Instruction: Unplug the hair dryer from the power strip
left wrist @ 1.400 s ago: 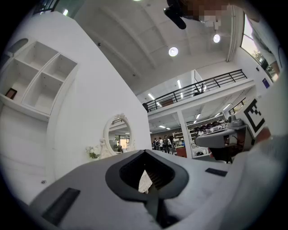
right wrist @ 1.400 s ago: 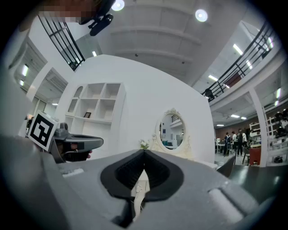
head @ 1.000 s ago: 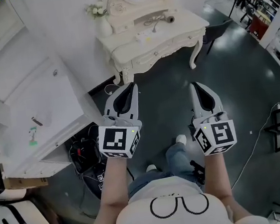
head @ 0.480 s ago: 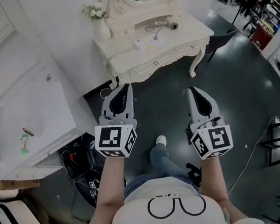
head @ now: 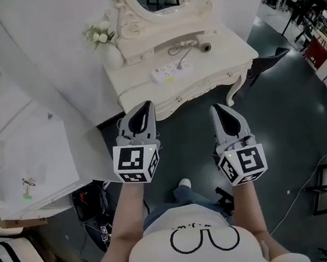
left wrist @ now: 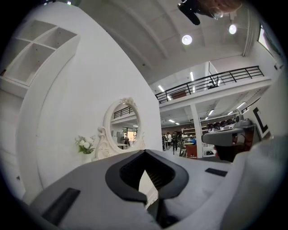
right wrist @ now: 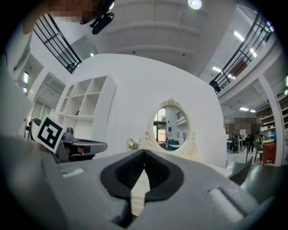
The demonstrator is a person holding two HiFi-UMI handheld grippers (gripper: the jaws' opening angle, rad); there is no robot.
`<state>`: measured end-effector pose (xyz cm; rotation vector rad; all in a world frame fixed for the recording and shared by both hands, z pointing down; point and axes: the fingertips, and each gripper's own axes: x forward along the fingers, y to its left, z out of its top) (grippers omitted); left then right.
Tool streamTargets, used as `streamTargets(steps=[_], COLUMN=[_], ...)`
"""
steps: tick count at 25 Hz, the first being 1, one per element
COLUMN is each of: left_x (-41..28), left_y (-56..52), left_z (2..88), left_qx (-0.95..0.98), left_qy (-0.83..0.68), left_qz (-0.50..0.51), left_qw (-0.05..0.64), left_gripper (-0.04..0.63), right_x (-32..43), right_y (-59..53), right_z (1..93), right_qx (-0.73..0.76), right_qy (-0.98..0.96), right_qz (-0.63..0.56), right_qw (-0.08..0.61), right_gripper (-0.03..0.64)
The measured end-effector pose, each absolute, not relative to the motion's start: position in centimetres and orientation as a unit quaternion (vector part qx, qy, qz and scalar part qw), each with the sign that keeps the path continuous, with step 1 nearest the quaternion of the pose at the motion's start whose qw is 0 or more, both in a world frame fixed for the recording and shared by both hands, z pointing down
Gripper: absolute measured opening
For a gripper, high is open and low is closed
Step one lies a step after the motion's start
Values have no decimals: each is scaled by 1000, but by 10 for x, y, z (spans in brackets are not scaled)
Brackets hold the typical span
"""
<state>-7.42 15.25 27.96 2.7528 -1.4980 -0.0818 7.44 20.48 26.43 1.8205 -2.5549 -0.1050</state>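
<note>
A white power strip lies on the cream dressing table at the top of the head view. Behind it lies the hair dryer, its cord looping toward the strip; whether the plug is seated is too small to tell. My left gripper and right gripper are held level over the dark floor, just short of the table's front edge, both shut and empty. In the left gripper view the shut jaws point at the oval mirror; the right gripper view shows the same mirror.
A vase of white flowers stands at the table's left end. A white cabinet fills the left side, with tangled cables on the floor by it. A dark chair sits right of the table. The person's shoe is below.
The person has walked toward the dressing table, which now sits closer and lower in the head view. Both grippers moved forward with them and stayed shut.
</note>
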Motion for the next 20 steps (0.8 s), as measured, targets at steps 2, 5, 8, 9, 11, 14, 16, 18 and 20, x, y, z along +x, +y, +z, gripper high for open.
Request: streamTargets(steps=[2, 5, 8, 9, 11, 14, 16, 18, 20], left_x=[-61, -45, -37, -36, -32, -26, -20, -16, -13], left_y=[132, 105, 81, 74, 59, 33, 13, -12, -36], left_z=[282, 292, 299, 300, 303, 315, 325, 332, 338], left_qx=[874, 873, 875, 876, 878, 886, 894, 900, 905], left_qy=[-485, -486, -482, -481, -476, -461, -444, -429, -417], left_qz=[-22, -12, -9, -9, -12, -3, 6, 7, 9], left_qw=[3, 17, 35, 40, 49, 54, 63, 74, 79], left_gripper=[-3, -3, -3, -3, -3, -2, 0, 6, 30], right_x=[86, 101, 110, 112, 115, 117, 119, 122, 123], right_y=[183, 154, 129, 121, 105, 81, 63, 41, 18], right_z=[266, 270, 275, 278, 283, 294, 302, 307, 314], right_qx=[571, 563, 558, 557, 556, 554, 555, 557, 559], right_qy=[-820, -826, -830, -831, -831, -832, -832, -830, -829], right_qz=[-32, -28, -18, -15, -9, -1, 6, 13, 20], right_qw=[4, 5, 2, 2, 3, 9, 13, 15, 22], right_gripper=[0, 0, 0, 0, 0, 0, 0, 0, 0])
